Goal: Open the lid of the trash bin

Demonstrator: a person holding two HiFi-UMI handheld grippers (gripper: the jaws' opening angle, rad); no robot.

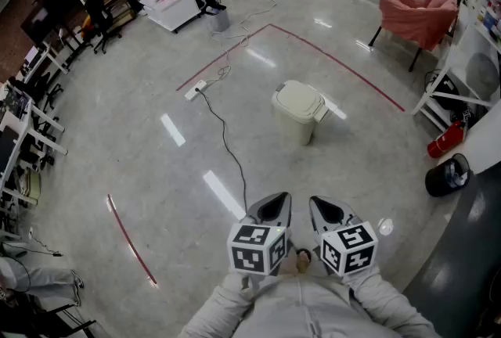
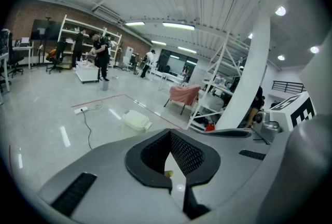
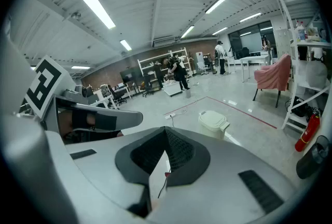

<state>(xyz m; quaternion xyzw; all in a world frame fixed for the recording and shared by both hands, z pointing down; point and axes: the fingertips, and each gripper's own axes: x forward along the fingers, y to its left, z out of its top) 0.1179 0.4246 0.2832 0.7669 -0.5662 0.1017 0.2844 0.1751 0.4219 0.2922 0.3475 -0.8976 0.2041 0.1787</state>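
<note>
On the left of the head view, a power strip [image 1: 196, 89] lies on the floor [image 1: 141, 164]. Its cable [image 1: 227, 142] trails towards the person, passing left of the bin, so it does not seem to cross the direct path to it.

The left claw [image 1: 271, 208] is held close to the body at chest height and points forward. In its own view its jaws meet at the tips with nothing between them [image 2: 169, 134]. This looks like a carrying posture rather than a reach.

The trash bin [image 1: 295, 125] stands alone on the floor in the middle of the room, ahead of both claws and well apart from them. It sits inside the corner marked by red tape [image 1: 337, 61]. Its pale lid [image 1: 298, 99] is down flat, so the opening has not begun. The bin also shows small in the left gripper view [image 2: 136, 120] and the right gripper view [image 3: 212, 123], which suggests both tools are aimed roughly at it.

The right claw [image 1: 329, 211] sits just beside the left one, level with it. Its jaws are likewise closed on nothing [image 3: 165, 129].

To the right, a chair [image 1: 419, 16] draped in pink and a fire extinguisher [image 1: 446, 138] stand clear of the bin. The likely next step is to walk up and bring one claw down to the lid's edge.
</note>
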